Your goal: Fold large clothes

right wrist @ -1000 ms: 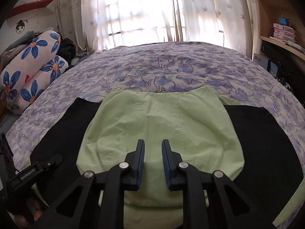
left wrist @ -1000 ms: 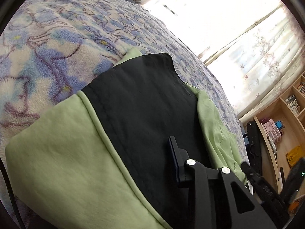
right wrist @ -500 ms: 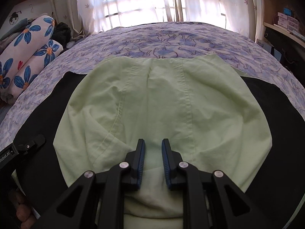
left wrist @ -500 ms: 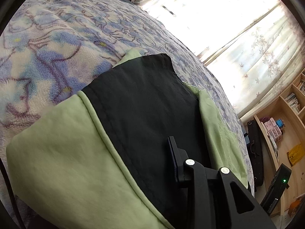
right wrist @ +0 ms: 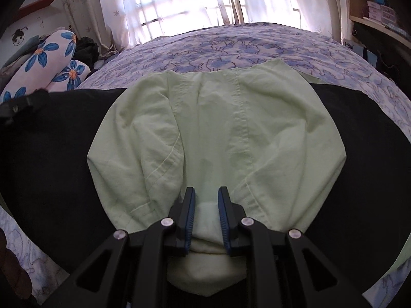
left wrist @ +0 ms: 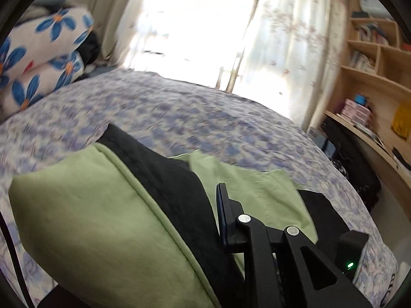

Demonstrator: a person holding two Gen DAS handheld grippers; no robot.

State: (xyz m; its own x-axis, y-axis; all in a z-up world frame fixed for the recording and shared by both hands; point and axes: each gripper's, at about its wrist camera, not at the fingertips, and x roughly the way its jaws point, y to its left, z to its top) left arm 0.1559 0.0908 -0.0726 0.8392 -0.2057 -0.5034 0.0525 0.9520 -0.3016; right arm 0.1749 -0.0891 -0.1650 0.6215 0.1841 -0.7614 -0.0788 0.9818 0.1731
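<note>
1. Far left, two rolled pillows (right wrist: 48, 59) with blue flowers lie stacked at the edge of the bed (right wrist: 231, 43), which is covered in a blue and purple patterned blanket.
2. The garment (right wrist: 213, 128), pale green with black panels, lies spread across the bed. Its black parts stretch out to either side, and the green middle part is gathered toward the near edge.
3. The left gripper (left wrist: 223, 215) sits over the garment's left portion, where a black band meets a green panel. Only one finger (left wrist: 222, 213) shows; cloth hides the other, so I cannot tell how far apart the jaws stand or whether they pinch the fabric.
4. The right gripper (right wrist: 205, 218) is at the near middle of the garment. Its blue-padded fingers (right wrist: 188, 218) stand a little apart, with bunched green cloth filling the gap between them, touching both pads.
5. Far right, wooden shelves (left wrist: 372, 59) hold books and small boxes beside a bright curtained window (right wrist: 185, 2).
</note>
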